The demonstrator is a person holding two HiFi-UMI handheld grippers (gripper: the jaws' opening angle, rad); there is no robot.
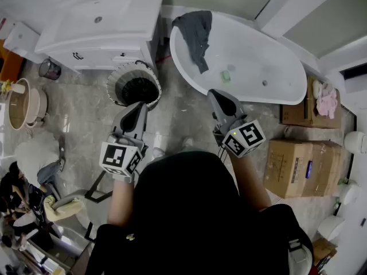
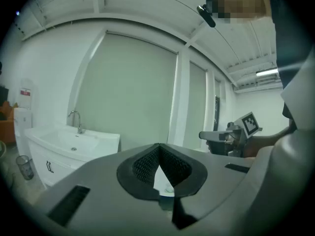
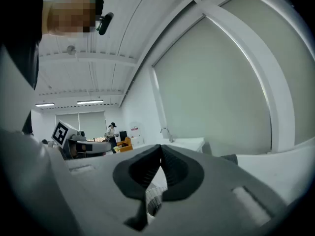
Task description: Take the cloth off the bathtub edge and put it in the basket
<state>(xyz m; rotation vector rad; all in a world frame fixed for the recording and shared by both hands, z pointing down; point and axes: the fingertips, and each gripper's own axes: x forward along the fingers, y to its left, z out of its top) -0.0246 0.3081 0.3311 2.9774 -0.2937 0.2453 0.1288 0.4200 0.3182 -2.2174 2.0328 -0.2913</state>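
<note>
The two hand-held grippers are closest to me, held out in front of the person's body. The left hand-held gripper (image 1: 139, 106) is pinched all the way together with nothing in it. The right hand-held gripper (image 1: 219, 95) is pinched together too, and it is empty. I think both are closed because no grab has begun yet. They just point the way to go.

Just past the left one, the basket (image 1: 113, 86) sits on the floor. It is round and its top is open. It stands between the sink (image 1: 97, 19) and the tub (image 1: 258, 62), so the cloth will have only a short trip.

The white tub is past the right one. The grey cloth (image 1: 196, 30) hangs over the tub's far left end, with part of it draped inside. It is well apart from both grippers. I'd say the job is at its start. The right one needs to open wide, reach the cloth and pinch it.
</note>
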